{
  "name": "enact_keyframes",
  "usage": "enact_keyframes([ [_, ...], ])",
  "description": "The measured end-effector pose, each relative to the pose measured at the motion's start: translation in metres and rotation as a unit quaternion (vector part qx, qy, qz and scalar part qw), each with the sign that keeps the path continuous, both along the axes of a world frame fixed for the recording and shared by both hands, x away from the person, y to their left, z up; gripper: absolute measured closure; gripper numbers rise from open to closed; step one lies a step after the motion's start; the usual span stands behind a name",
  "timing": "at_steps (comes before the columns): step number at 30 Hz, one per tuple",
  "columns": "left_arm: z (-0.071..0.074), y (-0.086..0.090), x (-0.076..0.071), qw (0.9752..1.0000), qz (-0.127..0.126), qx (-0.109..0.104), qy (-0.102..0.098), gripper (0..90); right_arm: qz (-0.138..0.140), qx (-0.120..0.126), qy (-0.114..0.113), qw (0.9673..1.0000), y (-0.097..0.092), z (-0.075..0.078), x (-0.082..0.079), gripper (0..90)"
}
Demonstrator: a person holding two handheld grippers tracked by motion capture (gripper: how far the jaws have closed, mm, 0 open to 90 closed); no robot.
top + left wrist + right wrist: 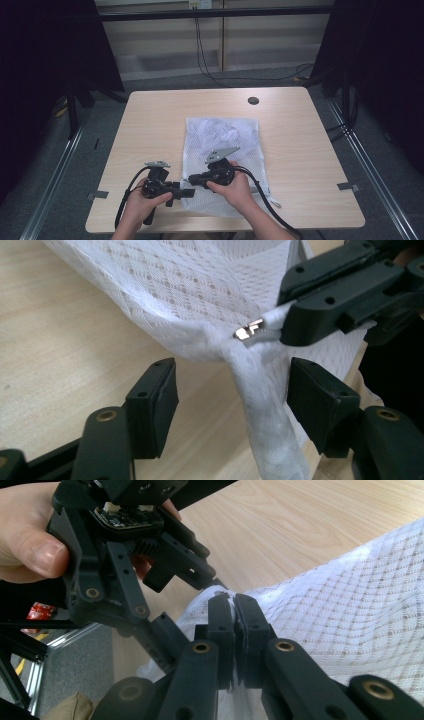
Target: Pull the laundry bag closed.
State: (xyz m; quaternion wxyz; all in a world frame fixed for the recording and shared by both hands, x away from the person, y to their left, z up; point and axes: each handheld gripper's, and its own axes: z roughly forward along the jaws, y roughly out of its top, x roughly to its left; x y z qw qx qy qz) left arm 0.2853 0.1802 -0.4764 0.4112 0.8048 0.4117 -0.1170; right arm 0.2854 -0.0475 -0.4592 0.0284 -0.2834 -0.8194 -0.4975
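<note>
A white mesh laundry bag (225,135) lies flat on the wooden table (155,120), right of centre. My right gripper (192,178) reaches left over the bag's near left corner and is shut on the silver zipper pull (249,331); the closed jaws (233,611) pinch white fabric. My left gripper (186,192) faces it from the left. Its jaws stand open (232,395) on either side of a bunched strand of the bag's corner (265,425), which hangs nearer the right-hand pad (320,405) without being pinched. The left gripper (150,580) also looms close in the right gripper view.
A black round grommet (253,100) sits in the table's far edge. Bare wood extends left of the bag and behind it. Cables (210,75) run over the grey floor behind, with dark curtains at both sides and metal rails (370,165) along the floor.
</note>
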Motion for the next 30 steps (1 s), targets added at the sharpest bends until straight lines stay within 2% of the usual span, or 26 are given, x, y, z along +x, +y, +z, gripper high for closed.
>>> enact_keyframes([
  [4, 0.001, -0.001, 0.001, 1.0000, 0.000, -0.006, 0.004, 39.8, 0.000, 0.002, 0.001, 1.0000, 0.000, 0.000, 0.000, 86.9],
  [8, 0.002, -0.002, 0.001, 1.0000, -0.003, -0.007, -0.003, 47.0, 0.000, 0.004, 0.001, 1.0000, 0.000, 0.000, 0.000, 86.9],
  [10, 0.002, -0.002, 0.000, 0.9999, -0.007, -0.014, 0.000, 50.3, -0.001, 0.004, 0.001, 1.0000, 0.000, 0.001, 0.000, 86.9],
  [14, 0.002, -0.003, 0.001, 0.9998, -0.008, -0.016, -0.002, 55.2, 0.001, 0.005, 0.002, 1.0000, 0.000, 0.001, 0.000, 86.9],
  [17, 0.004, -0.005, 0.001, 0.9998, -0.010, -0.019, 0.004, 59.3, 0.002, 0.006, 0.003, 1.0000, -0.001, 0.001, 0.000, 86.8],
  [19, 0.007, -0.006, 0.001, 0.9998, -0.013, -0.015, 0.008, 68.0, 0.001, 0.005, 0.004, 1.0000, -0.001, 0.001, 0.000, 86.8],
  [22, 0.008, -0.006, 0.001, 0.9997, -0.016, -0.012, 0.011, 73.2, 0.002, 0.007, 0.004, 1.0000, -0.001, 0.001, 0.000, 86.8],
  [24, 0.008, -0.006, 0.001, 0.9998, -0.018, -0.008, 0.011, 80.7, 0.004, 0.010, 0.006, 0.9999, -0.002, 0.001, 0.001, 86.4],
  [25, 0.008, -0.006, 0.001, 0.9998, -0.016, -0.009, 0.008, 80.7, 0.004, 0.010, 0.006, 0.9999, -0.002, 0.001, 0.001, 85.9],
  [26, 0.009, -0.006, 0.001, 0.9999, -0.015, -0.007, 0.005, 84.6, 0.006, 0.012, 0.010, 0.9999, -0.003, 0.001, 0.002, 85.0],
  [30, 0.011, -0.008, 0.000, 0.9998, -0.018, -0.004, -0.002, 86.5, 0.005, 0.015, 0.013, 0.9998, -0.004, 0.001, 0.003, 84.3],
])
